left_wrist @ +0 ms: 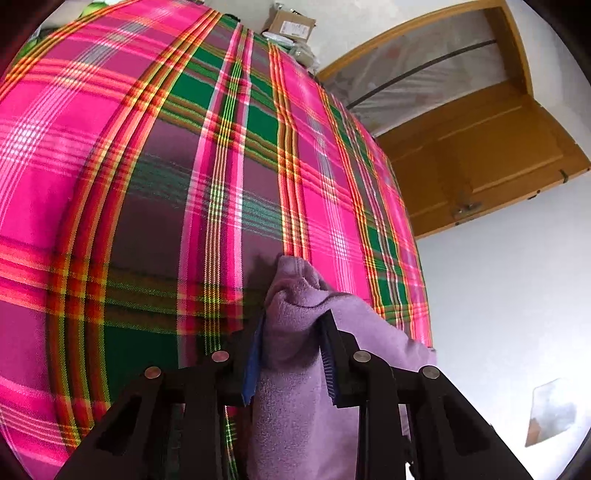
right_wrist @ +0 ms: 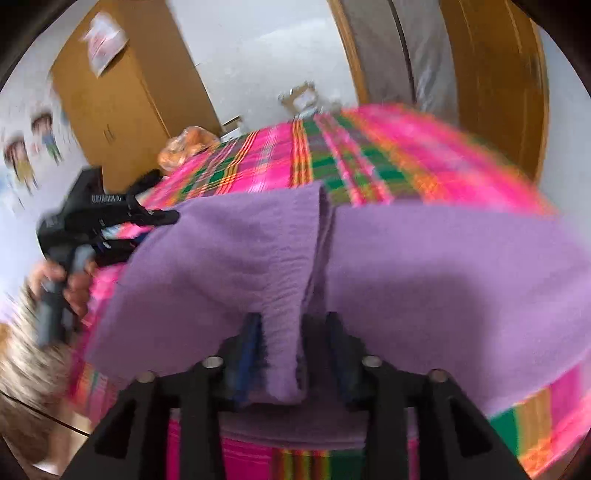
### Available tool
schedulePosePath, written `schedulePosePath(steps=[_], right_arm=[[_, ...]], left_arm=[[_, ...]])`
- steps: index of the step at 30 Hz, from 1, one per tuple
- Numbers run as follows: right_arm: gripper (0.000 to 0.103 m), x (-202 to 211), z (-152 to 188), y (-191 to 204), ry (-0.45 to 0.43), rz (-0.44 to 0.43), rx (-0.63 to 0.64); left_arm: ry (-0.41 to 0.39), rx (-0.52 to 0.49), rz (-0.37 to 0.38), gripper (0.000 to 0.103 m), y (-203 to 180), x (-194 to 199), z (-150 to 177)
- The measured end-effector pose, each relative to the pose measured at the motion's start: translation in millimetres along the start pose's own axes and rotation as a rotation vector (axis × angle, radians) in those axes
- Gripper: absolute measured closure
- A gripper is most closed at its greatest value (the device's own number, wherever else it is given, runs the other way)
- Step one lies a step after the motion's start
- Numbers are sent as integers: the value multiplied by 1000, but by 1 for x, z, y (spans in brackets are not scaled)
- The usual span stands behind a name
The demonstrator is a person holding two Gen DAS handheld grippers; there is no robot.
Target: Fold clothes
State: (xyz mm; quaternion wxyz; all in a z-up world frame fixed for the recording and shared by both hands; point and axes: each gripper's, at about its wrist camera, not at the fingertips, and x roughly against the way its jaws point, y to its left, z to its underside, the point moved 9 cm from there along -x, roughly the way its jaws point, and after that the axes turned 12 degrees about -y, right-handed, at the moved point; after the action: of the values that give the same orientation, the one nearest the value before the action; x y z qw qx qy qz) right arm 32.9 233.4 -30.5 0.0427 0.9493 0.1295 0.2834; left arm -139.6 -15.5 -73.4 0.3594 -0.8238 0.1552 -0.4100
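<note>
Pink, green and orange plaid cloth [left_wrist: 155, 177] covered the bed that filled most of both views, with a white wall and a brown wooden door [left_wrist: 480, 155] behind it. At the far edge of the bed sat a cardboard box [left_wrist: 291, 24].

On the left side, the left gripper [left_wrist: 291, 354] had its two black fingers closed on a bunched fold of the purple fleece garment [left_wrist: 295, 369], which rose in a lump between the blue pads and trailed off to the right over the plaid. In the right wrist view the same gripper [right_wrist: 162, 225] appeared at the left edge, held by a hand [right_wrist: 74, 280], its tips pinching one corner of the garment.

Further right, the purple garment [right_wrist: 443, 273] lay spread across the plaid bed cover [right_wrist: 369, 162], with a raised ridge running down its middle. The right gripper [right_wrist: 284, 350] clamped the near end of that ridge between its fingers. This view was motion-blurred, so finer detail could not be made out.
</note>
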Motion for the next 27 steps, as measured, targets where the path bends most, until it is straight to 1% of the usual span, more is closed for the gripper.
schedulePosePath(steps=[2, 3, 4, 7, 8, 10, 13, 16, 17, 25, 26, 27], right_arm=[[64, 16, -8, 8, -75, 61, 111], [64, 25, -13, 14, -117, 79, 162], [64, 32, -16, 22, -148, 72, 190], [64, 43, -23, 55, -192, -53, 185], [64, 42, -23, 68, -187, -98, 188], [66, 30, -14, 95, -133, -186, 212], [68, 13, 4, 130, -50, -278, 253], [68, 6, 22, 168, 3, -361, 327], [68, 4, 26, 177, 15, -375, 351], [68, -9, 52, 213, 30, -334, 533], [69, -11, 54, 216, 34, -326, 542], [74, -13, 53, 214, 38, -313, 533]], left_arm=[[19, -1, 6, 74, 2, -1, -1], [29, 6, 9, 73, 3, -2, -1], [40, 14, 13, 73, 4, -2, -1], [69, 24, 15, 73, 5, -2, -2], [74, 19, 13, 73, 6, 0, -1], [80, -2, 6, 73, 5, 2, -1], [95, -24, -4, 73, 4, 3, 1], [105, -38, -6, 73, 3, 5, 2], [107, -44, -7, 73, 3, 5, 2], [116, -59, -24, 73, -5, 3, 9], [115, -57, -25, 73, -7, 2, 9], [115, -56, -26, 73, -9, 0, 9]])
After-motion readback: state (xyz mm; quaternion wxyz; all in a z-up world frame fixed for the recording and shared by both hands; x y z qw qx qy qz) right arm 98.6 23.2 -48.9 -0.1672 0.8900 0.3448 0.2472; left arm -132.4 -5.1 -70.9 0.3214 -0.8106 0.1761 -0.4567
